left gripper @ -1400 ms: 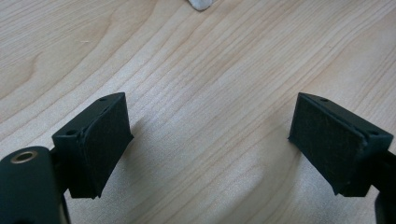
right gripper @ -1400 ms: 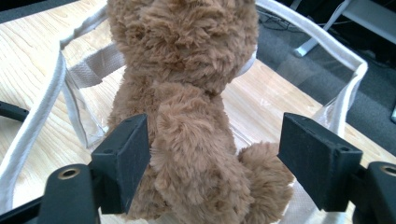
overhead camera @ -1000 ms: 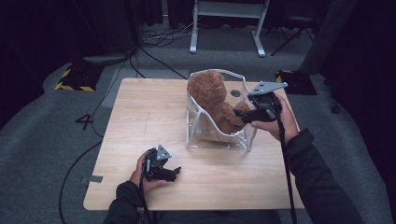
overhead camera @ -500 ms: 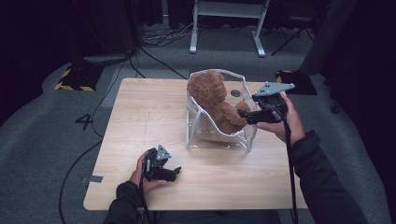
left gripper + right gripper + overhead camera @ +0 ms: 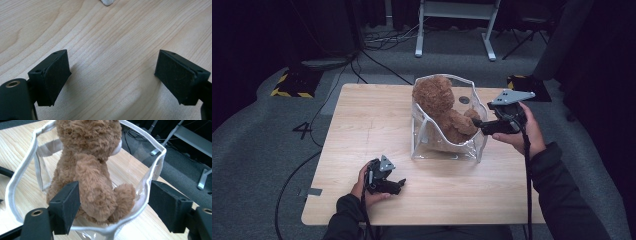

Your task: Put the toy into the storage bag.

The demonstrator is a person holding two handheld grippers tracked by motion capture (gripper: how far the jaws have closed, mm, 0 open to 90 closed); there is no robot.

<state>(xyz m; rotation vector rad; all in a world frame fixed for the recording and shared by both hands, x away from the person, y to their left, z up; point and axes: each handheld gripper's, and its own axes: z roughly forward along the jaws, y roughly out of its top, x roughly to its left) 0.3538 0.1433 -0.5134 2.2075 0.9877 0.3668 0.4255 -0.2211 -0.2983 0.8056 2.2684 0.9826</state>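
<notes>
Near the front edge of the wooden bench (image 5: pixel 362 120), left of its middle, the left claw (image 5: pixel 398 184) rests in the person's left hand (image 5: pixel 364 186). In the left gripper view its two black pads (image 5: pixel 56 75) stand wide apart over bare wood, holding nothing.

Toward the right half of the bench, closer to the back edge, stands a clear plastic bag (image 5: pixel 424 145) with a white-trimmed rim, its mouth open upward. A brown teddy bear (image 5: pixel 444 112) sits inside it, head above the rim.

At the bag's right side, the right claw (image 5: pixel 476 123) is held level by the right hand (image 5: pixel 524 135). In the right gripper view its jaws are open and straddle the near rim of the bag; one pad is in front of the bear's body, the other outside the bag wall, neither pressing.

To do this step well, the right claw probably ought to close on one target only, rim or bear, and the idle left claw could steady the bag so that it does not tip or slide.
</notes>
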